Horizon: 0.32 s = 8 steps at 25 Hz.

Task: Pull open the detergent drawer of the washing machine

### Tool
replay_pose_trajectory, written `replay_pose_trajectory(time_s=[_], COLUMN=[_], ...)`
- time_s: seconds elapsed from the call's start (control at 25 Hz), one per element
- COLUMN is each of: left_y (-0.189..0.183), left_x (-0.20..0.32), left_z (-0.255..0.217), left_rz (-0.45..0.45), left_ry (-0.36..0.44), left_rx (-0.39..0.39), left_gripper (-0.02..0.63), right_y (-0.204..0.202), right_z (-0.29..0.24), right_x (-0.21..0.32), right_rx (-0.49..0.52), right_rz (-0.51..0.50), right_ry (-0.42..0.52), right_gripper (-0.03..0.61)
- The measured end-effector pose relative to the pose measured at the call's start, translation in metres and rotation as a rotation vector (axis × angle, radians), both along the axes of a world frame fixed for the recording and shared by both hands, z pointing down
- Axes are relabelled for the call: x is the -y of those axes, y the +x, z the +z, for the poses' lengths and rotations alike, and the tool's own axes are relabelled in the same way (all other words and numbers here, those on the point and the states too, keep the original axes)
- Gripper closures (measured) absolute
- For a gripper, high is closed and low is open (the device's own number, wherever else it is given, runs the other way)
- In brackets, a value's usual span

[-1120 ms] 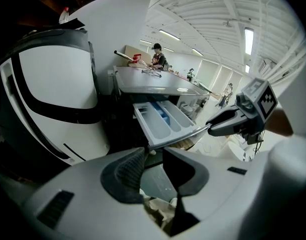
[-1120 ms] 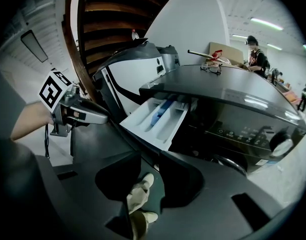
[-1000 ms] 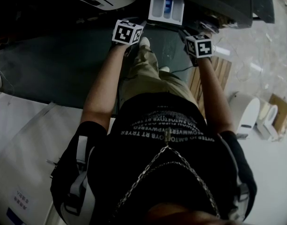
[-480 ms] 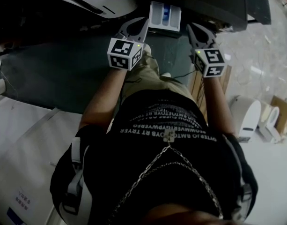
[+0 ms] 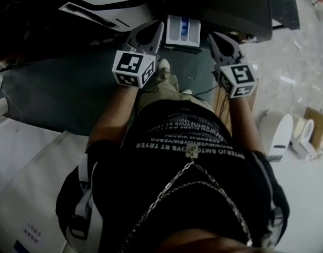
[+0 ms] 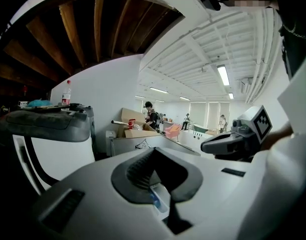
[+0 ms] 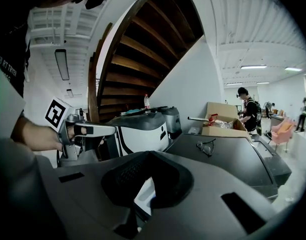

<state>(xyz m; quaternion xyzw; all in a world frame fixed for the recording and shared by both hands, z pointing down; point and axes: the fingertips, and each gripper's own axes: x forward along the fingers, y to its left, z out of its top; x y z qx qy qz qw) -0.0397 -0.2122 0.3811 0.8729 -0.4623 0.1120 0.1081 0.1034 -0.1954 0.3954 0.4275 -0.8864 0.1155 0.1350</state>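
Note:
The white detergent drawer (image 5: 183, 30), with a blue compartment, stands pulled out from the dark washing machine (image 5: 229, 4) at the top of the head view. My left gripper (image 5: 157, 28) is raised just left of the drawer, shut and holding nothing. My right gripper (image 5: 213, 37) hangs just right of the drawer, also shut and holding nothing. Neither touches the drawer. In the left gripper view the left gripper (image 6: 153, 150) points almost level, and the drawer (image 6: 158, 200) shows below through its pad hollow. In the right gripper view the right gripper (image 7: 149, 154) points over the washing machine's dark top (image 7: 227, 159).
A white-and-grey machine (image 7: 143, 129) stands left of the washing machine. A pair of glasses (image 7: 206, 146) lies on the dark top. A white appliance (image 5: 277, 130) and a cardboard box (image 5: 314, 123) sit on the floor at right. People stand far off.
Both grippers have risen together and tipped up from pointing down towards level. Their marker cubes have come nearer the camera and their fingers now flank the drawer.

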Motion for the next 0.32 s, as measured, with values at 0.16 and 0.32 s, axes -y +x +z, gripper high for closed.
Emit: replay_pose_trajectory(time_s=[0.16,0.32], left_y=[0.006,0.007], left_x=[0.015,0.031], left_z=[-0.003,-0.008], left_rz=[0.035,0.065], left_ry=[-0.015,-0.033], left_rx=[-0.004,-0.005], left_gripper=[0.611,0.611], right_y=[-0.008,-0.01], right_z=[-0.006,-0.005], right_x=[0.009,0.026], right_rx=[-0.003,-0.003], right_rz=[-0.023,-0.023], right_ry=[-0.012,0.013], right_gripper=[0.577,0.575])
